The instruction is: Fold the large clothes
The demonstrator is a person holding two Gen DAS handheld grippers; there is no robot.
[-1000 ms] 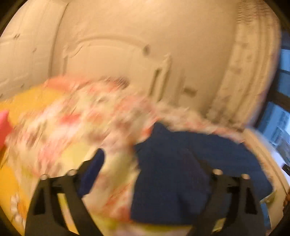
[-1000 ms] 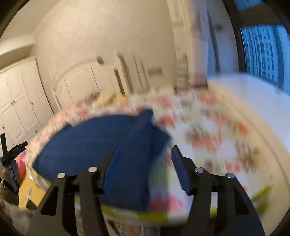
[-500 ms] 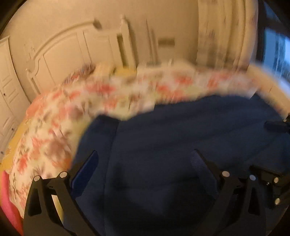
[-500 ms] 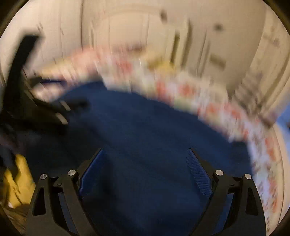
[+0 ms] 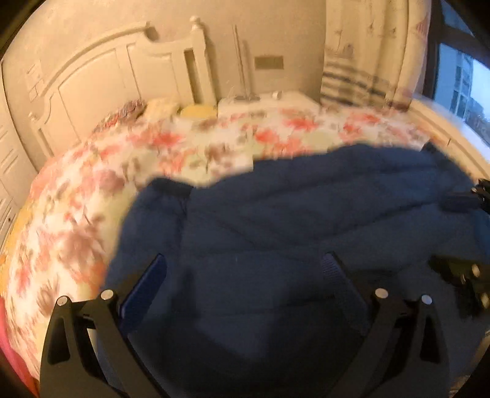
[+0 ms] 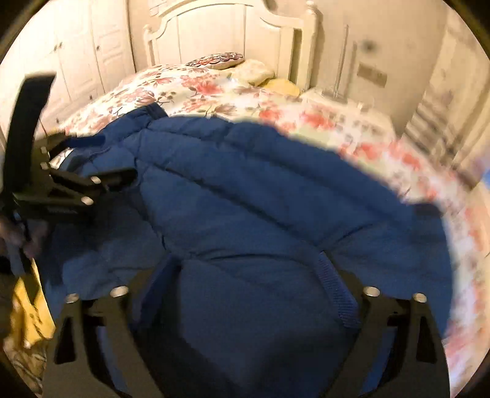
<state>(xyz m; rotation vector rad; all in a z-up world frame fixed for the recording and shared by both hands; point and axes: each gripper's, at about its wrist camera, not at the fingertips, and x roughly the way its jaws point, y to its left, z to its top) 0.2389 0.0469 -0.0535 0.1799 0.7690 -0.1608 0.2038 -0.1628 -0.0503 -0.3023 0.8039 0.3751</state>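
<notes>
Your left gripper [image 5: 242, 269] stands spread wide, nothing pinched, over the blue jacket [image 5: 291, 229], which lies on the floral bedspread [image 5: 190, 144] filling the lower centre. Your right gripper [image 6: 248, 272] has just been narrowing; quilted fabric bulges between its blue pads [image 6: 335, 290], but whether they grip it cannot be told. Headboard [image 6: 220, 30] at 12 o'clock.

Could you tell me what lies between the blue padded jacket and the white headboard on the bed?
The floral bedspread fills that stretch from the blue jacket up, with pillows against the headboard. The right wrist view shows it best.
</notes>
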